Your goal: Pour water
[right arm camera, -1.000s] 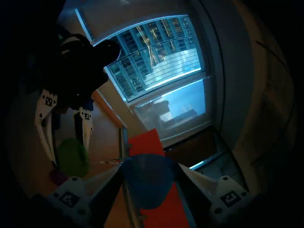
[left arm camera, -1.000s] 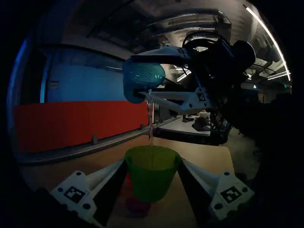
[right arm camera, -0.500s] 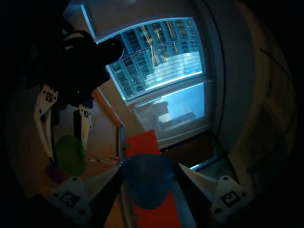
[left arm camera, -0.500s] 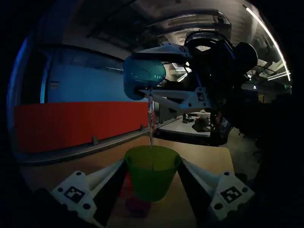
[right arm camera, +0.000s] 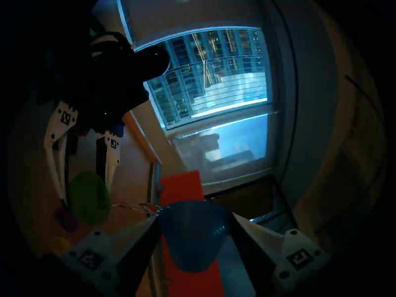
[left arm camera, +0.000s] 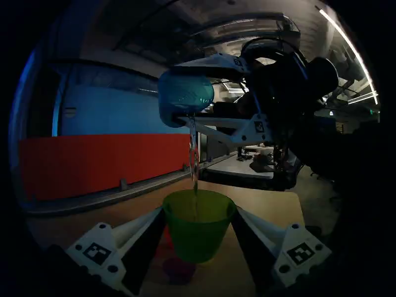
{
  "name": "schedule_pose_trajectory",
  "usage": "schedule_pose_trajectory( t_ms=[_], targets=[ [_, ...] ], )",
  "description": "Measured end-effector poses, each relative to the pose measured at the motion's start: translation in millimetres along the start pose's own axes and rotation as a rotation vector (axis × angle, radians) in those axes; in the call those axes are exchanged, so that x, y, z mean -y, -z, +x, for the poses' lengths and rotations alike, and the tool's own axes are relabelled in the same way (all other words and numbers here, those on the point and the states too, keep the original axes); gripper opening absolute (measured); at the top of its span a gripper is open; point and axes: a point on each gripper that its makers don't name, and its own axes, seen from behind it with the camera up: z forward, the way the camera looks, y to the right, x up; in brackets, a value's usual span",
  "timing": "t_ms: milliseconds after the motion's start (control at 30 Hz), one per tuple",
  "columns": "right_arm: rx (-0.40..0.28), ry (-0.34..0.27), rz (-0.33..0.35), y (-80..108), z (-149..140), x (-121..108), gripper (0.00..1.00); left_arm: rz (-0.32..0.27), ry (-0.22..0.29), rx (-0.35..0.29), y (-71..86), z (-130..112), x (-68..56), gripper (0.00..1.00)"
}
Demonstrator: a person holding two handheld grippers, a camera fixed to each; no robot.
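A thin stream of water (left arm camera: 193, 158) is seen falling from the tipped blue cup (left arm camera: 185, 101), which is clamped between the fingers of the right gripper (left arm camera: 178, 96). It is caught by the green cup (left arm camera: 198, 225), held upright and pinched by the left gripper (left arm camera: 198, 213) just below. A window (right arm camera: 218, 74) is shown in the right gripper view, and a red panel (left arm camera: 99, 161) and a table (left arm camera: 267, 198) in the left gripper view. A purple thing (left arm camera: 178, 270) under the green cup cannot be made out.
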Motion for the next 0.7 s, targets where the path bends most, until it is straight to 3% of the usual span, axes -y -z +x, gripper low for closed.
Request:
schedule_pose_trajectory(
  t_ms=[700],
  targets=[
    [-0.002, 0.084, -0.013, -2.3, 8.0, -7.4, 0.92, -0.001, -0.003, 0.002, -1.2, -0.3, -1.1, 0.87]
  ],
)
